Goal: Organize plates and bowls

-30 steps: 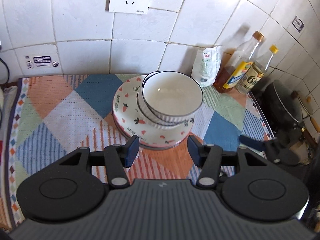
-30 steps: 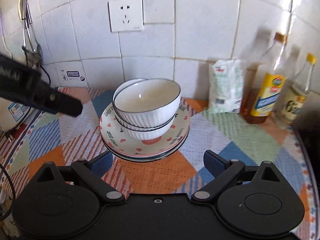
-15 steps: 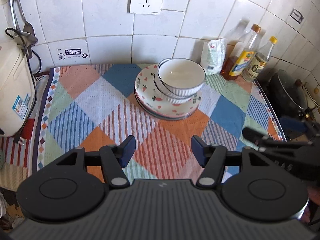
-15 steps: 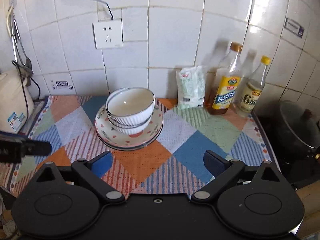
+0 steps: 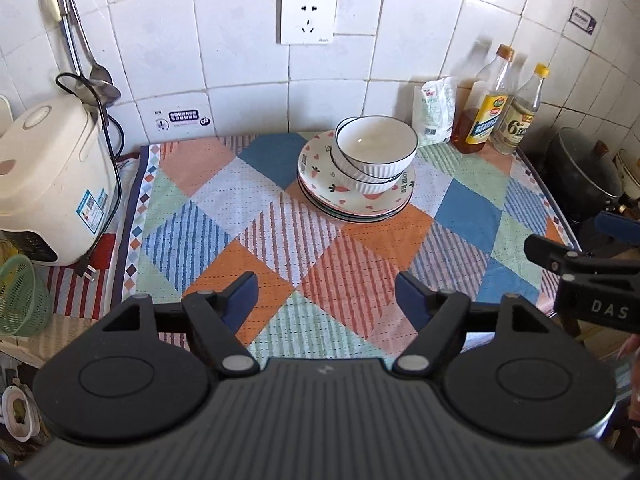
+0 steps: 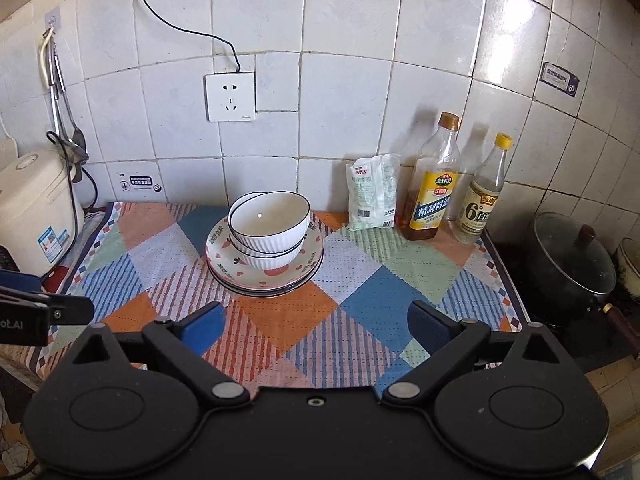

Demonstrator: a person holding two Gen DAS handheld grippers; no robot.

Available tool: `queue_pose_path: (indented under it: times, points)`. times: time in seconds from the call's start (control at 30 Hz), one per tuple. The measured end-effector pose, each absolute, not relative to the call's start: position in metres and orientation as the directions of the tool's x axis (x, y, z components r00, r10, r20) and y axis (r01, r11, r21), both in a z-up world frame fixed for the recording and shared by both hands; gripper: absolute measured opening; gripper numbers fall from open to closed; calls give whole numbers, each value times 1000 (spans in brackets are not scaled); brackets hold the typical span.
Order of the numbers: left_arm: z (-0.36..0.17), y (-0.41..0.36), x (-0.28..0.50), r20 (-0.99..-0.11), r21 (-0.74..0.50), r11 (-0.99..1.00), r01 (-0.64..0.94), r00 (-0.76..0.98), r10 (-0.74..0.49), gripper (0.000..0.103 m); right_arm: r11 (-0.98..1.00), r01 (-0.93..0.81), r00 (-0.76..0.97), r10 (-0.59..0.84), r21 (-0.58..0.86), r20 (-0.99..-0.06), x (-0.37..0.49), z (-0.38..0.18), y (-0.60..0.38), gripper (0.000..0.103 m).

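A white tiled wall [image 6: 344, 92] backs a counter spread with a patchwork cloth [image 5: 248, 216] of orange, blue, green and striped squares. At the cloth's left edge stands a cream rice cooker [image 5: 48, 176], its black cord running down the side. A dark lidded pot [image 6: 572, 264] sits off the cloth's right edge.

Toward the back of the cloth, just right of centre, lies a stack of plates [image 5: 324, 188], the top 1 printed with hearts and carrots. On the plates rest 2 white ribbed bowls [image 5: 376, 152], 1 nested in the other, the upper 1 tilted and shifted off the lower.

Against the wall to the right stand 2 bottles [image 6: 432, 184], 1 with a brown cap and 1 with a yellow cap, with a white packet [image 6: 372, 192] leaning just left of them. A socket [image 6: 230, 96] is set in the wall above the bowls.

The left gripper [image 5: 326, 294] hangs over the near part of the cloth, well apart from the plates; its jaws have just been opening and stand wide with nothing between them. The right gripper [image 6: 316, 324] is likewise spread wide and empty above the cloth.
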State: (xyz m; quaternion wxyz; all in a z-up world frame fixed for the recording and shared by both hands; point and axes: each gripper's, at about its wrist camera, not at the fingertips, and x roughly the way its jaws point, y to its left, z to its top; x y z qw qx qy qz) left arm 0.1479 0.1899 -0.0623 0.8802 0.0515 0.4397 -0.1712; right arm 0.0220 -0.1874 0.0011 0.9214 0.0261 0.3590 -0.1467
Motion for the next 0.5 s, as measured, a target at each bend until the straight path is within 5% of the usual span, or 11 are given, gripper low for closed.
queue_pose_path:
  times: [0.2,0.5]
  points:
    - [-50,190,125,-781,-20,927,374,574,-248,87,955,289,726,-267,-71,-633,3,8,-178,100]
    - [-39,190,110,-748,66,957,282,649,-139,88,950,313,755,-249,-1,-606,-18,22,-174,100]
